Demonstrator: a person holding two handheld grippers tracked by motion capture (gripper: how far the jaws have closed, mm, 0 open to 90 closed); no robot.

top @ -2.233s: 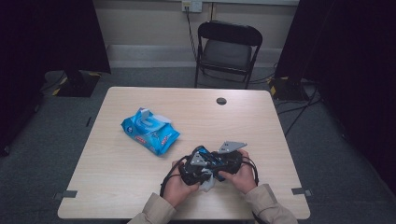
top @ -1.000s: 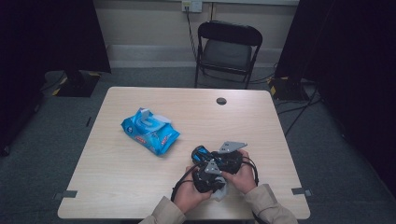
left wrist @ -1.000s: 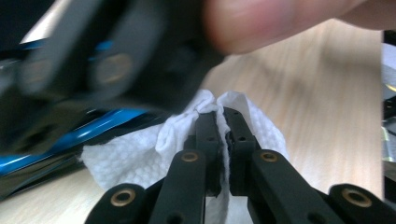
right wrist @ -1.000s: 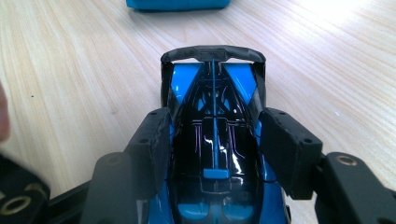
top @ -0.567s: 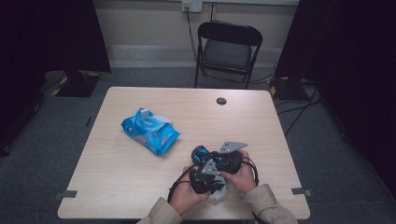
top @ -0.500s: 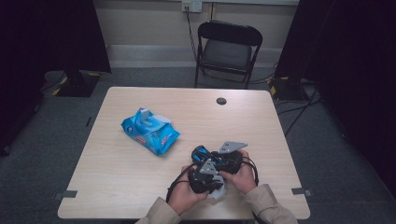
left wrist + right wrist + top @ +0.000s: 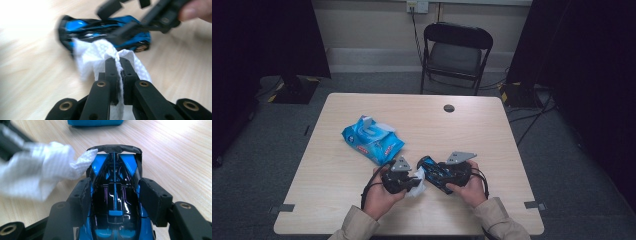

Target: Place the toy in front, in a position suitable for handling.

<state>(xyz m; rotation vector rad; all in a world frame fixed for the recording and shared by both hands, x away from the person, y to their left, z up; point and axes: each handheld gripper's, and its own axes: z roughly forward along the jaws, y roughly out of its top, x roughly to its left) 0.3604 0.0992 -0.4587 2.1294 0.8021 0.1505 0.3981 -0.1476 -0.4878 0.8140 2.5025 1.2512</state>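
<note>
Blue-and-black toy car (image 7: 115, 202); white waffle-textured wipe (image 7: 100, 53).

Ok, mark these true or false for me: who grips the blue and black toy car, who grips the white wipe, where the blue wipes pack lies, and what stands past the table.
1. The right gripper is clamped on the blue and black toy car. True.
2. The left gripper stands open and empty. False: its jaws are shut on the white textured wipe.
3. The wipe touches the car's rear wing. True, in the right gripper view.
4. The blue plastic wipes pack lies on the car. False: it lies apart on the light wooden table, toward the left.
5. A black folding chair stands beyond the table. True.
</note>
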